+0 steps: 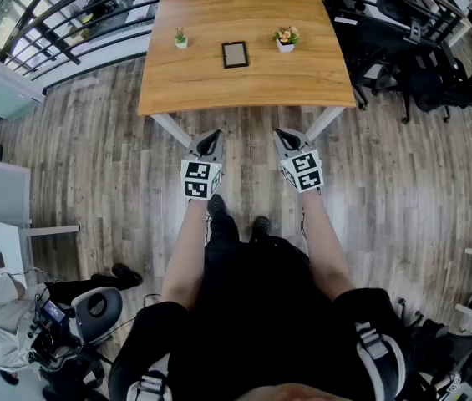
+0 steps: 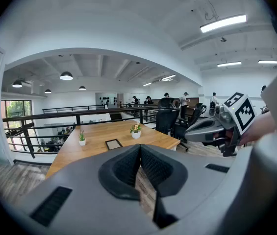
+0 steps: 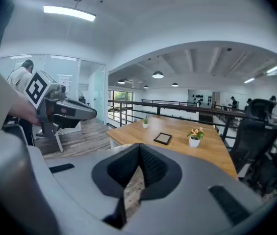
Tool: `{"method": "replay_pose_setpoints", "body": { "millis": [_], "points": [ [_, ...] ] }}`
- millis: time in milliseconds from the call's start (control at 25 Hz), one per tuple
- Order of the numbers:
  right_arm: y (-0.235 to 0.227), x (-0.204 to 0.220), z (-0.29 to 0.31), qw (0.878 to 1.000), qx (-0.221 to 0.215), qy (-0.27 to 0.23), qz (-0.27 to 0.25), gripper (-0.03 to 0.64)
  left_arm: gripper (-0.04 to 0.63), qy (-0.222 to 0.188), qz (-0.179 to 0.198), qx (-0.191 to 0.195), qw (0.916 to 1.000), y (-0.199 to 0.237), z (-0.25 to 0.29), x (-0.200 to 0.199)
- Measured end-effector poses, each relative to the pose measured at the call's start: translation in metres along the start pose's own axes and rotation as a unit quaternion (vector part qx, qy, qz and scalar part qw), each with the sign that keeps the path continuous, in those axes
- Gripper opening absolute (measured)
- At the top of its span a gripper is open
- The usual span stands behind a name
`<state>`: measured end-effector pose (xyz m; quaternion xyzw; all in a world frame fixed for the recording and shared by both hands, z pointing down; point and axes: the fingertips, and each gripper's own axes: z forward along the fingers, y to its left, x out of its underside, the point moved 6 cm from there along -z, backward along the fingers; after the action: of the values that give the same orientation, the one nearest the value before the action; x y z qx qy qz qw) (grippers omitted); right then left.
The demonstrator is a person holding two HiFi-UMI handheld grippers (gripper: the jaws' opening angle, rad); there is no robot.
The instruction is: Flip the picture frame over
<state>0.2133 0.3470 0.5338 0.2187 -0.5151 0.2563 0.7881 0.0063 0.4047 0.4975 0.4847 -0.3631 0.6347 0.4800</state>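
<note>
Currently, left claw (image 2: 139,152) closed and empty, right claw (image 3: 139,151) closed and empty, picture frame (image 1: 235,54) untouched on table (image 1: 219,90).

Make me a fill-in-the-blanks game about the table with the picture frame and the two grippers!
The picture frame lies on the ___ table.
In the head view, the flower pot stands on the frame's ___ side.
The left gripper and right gripper both have ___ jaws, holding nothing.
Missing words: wooden; right; shut.
</note>
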Motion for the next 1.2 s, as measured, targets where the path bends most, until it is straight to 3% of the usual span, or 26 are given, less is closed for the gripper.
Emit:
{"method": "replay_pose_setpoints", "body": {
  "millis": [1200],
  "points": [
    [0.009, 0.004, -0.002, 1.000, 0.000, -0.011, 0.015, 0.008, 0.023, 0.000, -0.009, -0.002, 1.0000, -0.010, -0.005, 0.009]
  ]
}}
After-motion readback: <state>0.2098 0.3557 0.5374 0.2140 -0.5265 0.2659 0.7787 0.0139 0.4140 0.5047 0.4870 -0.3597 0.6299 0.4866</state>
